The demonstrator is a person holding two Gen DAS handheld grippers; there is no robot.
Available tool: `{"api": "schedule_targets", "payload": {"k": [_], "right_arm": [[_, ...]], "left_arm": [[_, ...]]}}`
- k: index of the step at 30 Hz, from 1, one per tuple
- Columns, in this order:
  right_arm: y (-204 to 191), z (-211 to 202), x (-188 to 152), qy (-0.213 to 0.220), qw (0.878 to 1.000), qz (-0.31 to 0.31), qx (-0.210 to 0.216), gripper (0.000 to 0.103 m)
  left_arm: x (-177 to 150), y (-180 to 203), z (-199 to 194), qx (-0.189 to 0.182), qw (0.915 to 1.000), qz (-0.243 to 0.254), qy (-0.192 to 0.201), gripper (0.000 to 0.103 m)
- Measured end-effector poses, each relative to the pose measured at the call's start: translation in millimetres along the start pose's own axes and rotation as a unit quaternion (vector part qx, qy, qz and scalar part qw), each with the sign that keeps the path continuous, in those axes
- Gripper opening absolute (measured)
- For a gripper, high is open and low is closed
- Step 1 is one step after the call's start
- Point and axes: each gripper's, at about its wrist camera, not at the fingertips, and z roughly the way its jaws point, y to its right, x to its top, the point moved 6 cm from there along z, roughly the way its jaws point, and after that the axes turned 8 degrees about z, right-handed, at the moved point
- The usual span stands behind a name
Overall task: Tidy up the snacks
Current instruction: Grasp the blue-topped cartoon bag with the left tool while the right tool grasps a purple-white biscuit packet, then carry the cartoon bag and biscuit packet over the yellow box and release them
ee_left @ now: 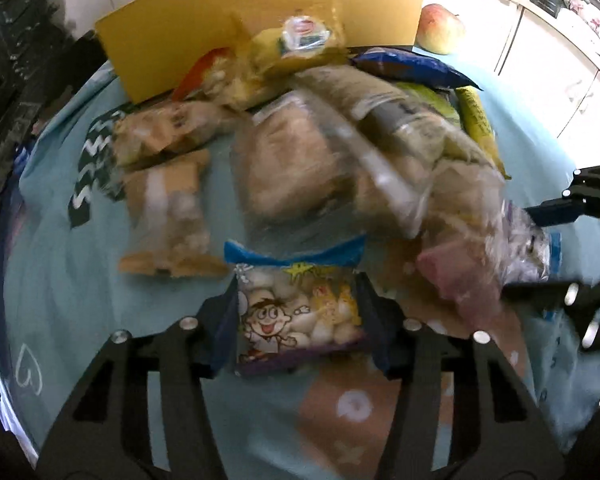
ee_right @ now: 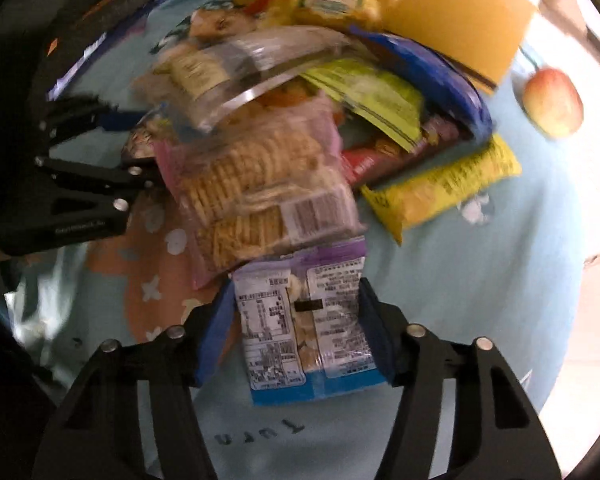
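A heap of snack packets lies on a light blue cloth [ee_left: 60, 264]. My left gripper [ee_left: 298, 286] points down at its near edge, shut on a small cartoon-boy packet [ee_left: 300, 320] of white puffs that fills the gap between the blue pads. My right gripper [ee_right: 296, 286] is shut on a small purple and blue packet [ee_right: 304, 332], label side up. A pack of square crackers [ee_right: 260, 176] lies just beyond it. Each gripper shows in the other's view: the right gripper [ee_left: 540, 252] at the right edge, the left gripper [ee_right: 140, 144] at the left.
A yellow board [ee_left: 260, 12] stands behind the heap. An apple [ee_left: 440, 28] lies to its right. In the heap are a clear bag of bread [ee_left: 300, 168], a blue bag [ee_right: 440, 76], a green packet [ee_right: 372, 96] and a yellow bag [ee_right: 448, 184].
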Motion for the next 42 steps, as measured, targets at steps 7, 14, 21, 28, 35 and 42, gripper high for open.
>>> {"api": "schedule_targets", "payload": {"k": [7, 14, 21, 28, 35, 42], "right_arm": [[22.0, -30.1, -5.4, 0.025, 0.996, 0.076, 0.038, 0.056], [25.9, -64.1, 6.3, 0.059, 0.994, 0.080, 0.048, 0.056], [23.9, -106.6, 23.2, 0.106, 0.989, 0.086, 0.064, 0.056], [20.8, -150.7, 52.7, 0.156, 0.981, 0.087, 0.081, 0.056], [27.9, -185.7, 95.0, 0.205, 0.971, 0.086, 0.083, 0.056], [38.0, -215.1, 160.3, 0.239, 0.964, 0.084, 0.082, 0.056]], "left_arm": [[-20.1, -26.8, -40.1, -0.024, 0.9967, -0.063, 0.044, 0.054], [-7.4, -38.6, -84.4, -0.026, 0.9910, -0.086, 0.099, 0.054], [14.2, -52.6, -118.4, -0.029, 0.9836, -0.098, 0.148, 0.054], [38.5, -62.0, -147.3, -0.026, 0.9764, -0.104, 0.187, 0.054], [82.0, -76.3, -164.9, -0.015, 0.9701, -0.112, 0.215, 0.054], [147.1, -96.1, -174.4, 0.005, 0.9628, -0.117, 0.243, 0.054]]}}
